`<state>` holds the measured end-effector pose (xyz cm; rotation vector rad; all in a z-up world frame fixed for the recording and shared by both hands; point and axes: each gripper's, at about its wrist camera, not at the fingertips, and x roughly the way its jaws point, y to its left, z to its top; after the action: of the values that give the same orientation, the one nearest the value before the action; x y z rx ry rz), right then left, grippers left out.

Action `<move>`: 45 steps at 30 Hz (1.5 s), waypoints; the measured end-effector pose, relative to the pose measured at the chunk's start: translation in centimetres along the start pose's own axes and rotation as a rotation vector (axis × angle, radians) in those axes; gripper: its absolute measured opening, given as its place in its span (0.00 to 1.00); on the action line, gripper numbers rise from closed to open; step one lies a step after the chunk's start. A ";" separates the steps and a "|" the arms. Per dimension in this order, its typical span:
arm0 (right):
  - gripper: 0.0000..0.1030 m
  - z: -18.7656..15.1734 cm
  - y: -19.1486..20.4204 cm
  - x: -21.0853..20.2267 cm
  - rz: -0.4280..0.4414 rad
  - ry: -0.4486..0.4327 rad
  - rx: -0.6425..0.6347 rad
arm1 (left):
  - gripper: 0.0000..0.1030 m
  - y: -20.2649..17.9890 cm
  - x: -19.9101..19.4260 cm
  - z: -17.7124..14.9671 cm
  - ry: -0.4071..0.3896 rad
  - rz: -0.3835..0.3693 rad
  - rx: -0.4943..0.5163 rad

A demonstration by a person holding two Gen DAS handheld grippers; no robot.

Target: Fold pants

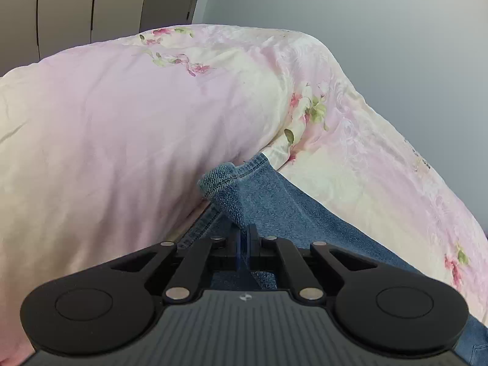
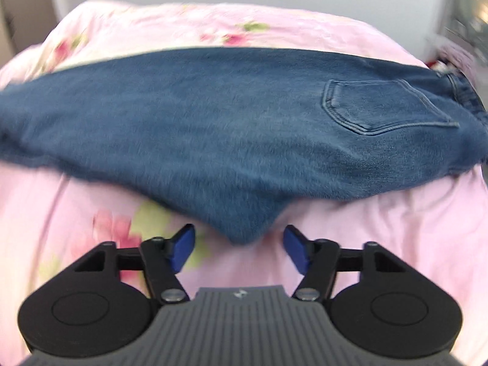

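My left tongs [image 1: 244,238] are clamped on the blue denim pants' [image 1: 274,201] hem, and the right tongs [image 2: 238,247] gape around the crotch point straight ahead on the pink floral bedspread [image 2: 396,228]. I'd push deeper before pinching so the thick denim doesn't slip out.

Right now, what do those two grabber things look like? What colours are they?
Both look alike. Each hand-held gripper, left and right, has a ribbed grey body with a small white logo, two round black discs at the sides, and black linkage bars joined by silver pins. The fingers wear bright blue pads. No cables, hands or sleeves show.
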<state>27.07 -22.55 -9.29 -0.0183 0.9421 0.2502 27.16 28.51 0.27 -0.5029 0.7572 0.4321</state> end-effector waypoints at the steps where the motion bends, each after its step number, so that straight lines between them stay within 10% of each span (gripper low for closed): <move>1: 0.39 0.0 -0.1 0.3 -0.011 -0.004 0.032 | 0.03 0.4 0.2 -0.5 0.008 0.009 0.001; 8: 0.15 0.6 -0.7 -3.1 -0.024 -0.097 0.026 | 0.03 1.5 0.6 -2.1 0.022 0.012 0.019; 23: 0.15 0.4 -0.9 0.3 -0.054 0.055 -0.034 | 0.14 5.6 5.1 -5.2 0.116 0.012 -0.069; 25: 0.17 0.7 -1.2 0.1 -0.039 0.083 -0.047 | 0.30 5.8 4.4 -5.1 0.119 0.036 -0.049; 27: 0.29 0.7 -1.5 -0.6 -0.041 0.100 -0.063 | 0.67 6.5 3.4 -5.1 0.100 0.101 -0.075; 32: 0.37 0.3 -4.1 -2.9 -0.057 0.127 -0.087 | 0.66 8.1 2.2 -5.3 0.141 0.005 -0.130; 45: 0.58 4.1 -24.9 -5.6 -0.051 -0.118 0.706 | 0.65 7.9 5.4 -6.2 0.114 -0.046 -0.376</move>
<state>32.69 -47.39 -4.72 0.6144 0.8696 -0.1370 23.10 32.31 -9.71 -0.9013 0.7748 0.5085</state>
